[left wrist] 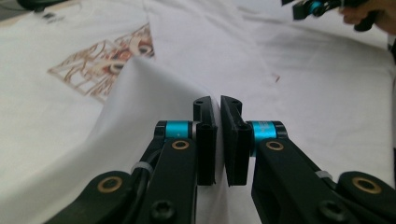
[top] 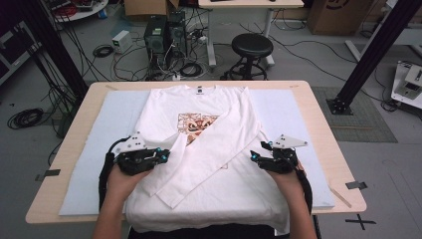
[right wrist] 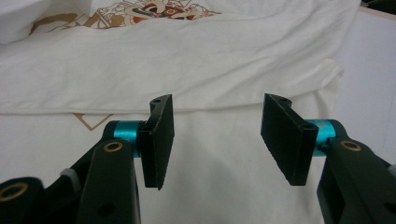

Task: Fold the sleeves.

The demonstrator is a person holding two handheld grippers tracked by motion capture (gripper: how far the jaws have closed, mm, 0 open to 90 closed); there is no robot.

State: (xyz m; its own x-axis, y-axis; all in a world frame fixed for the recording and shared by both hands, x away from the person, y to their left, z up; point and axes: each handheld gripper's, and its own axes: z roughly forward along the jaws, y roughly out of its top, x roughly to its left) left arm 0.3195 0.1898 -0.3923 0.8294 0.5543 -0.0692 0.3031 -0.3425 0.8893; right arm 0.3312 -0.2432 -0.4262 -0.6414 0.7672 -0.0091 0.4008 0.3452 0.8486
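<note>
A white long-sleeved shirt lies flat, collar at the far side, with an orange-brown print on the chest. One sleeve is folded diagonally across the body toward the near left. My left gripper is at the shirt's left side, its jaws nearly together on a raised fold of fabric; left gripper close up. My right gripper hovers over the shirt's right side, open, with nothing between its jaws; right gripper close up. The sleeve and print lie beyond it.
The shirt rests on a pale blue pad on a wooden table; its hem hangs over the near edge. Behind the table stand a black stool, computer towers with cables, and a slanted black post.
</note>
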